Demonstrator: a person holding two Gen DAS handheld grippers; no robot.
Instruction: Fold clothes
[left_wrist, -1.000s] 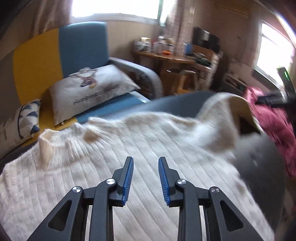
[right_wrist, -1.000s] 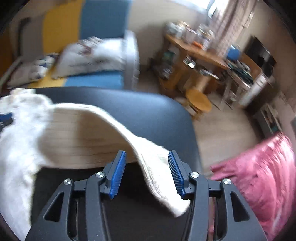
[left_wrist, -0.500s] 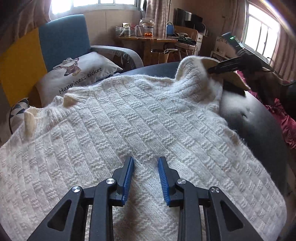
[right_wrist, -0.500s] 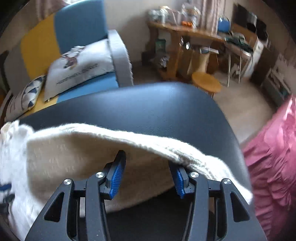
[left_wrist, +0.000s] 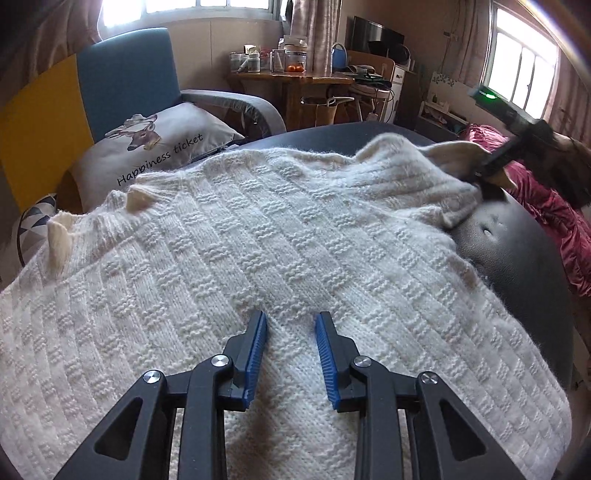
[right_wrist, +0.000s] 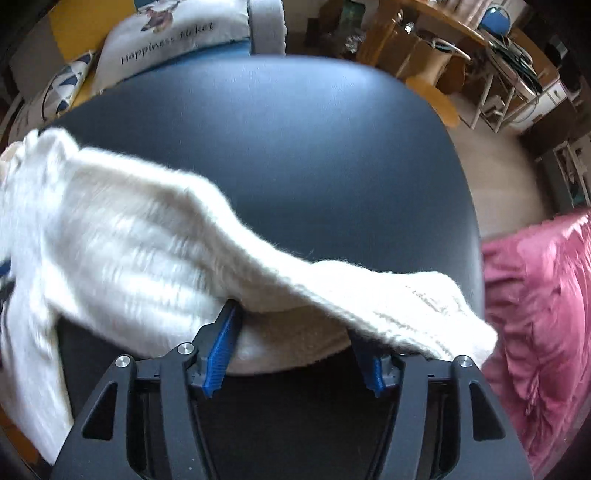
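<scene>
Left wrist view: left gripper (left_wrist: 290, 325), jaws narrowly apart and empty, hovers over the white sweater (left_wrist: 258, 236) spread across the dark worktop (right_wrist: 295, 155); right gripper (right_wrist: 295, 325) is opening around its sleeve (right_wrist: 369, 295).

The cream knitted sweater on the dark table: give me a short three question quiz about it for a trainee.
1. True or false: the cream knitted sweater lies spread on the dark round table.
2. Which gripper has the sweater's sleeve between its fingers: A the left gripper, B the right gripper?
3. Fill in: the pillow beyond the table reads "Happiness ___".

Key: 1 true. 2 B; its jaws are opening, the sleeve draped over them. 3 ticket.
</scene>
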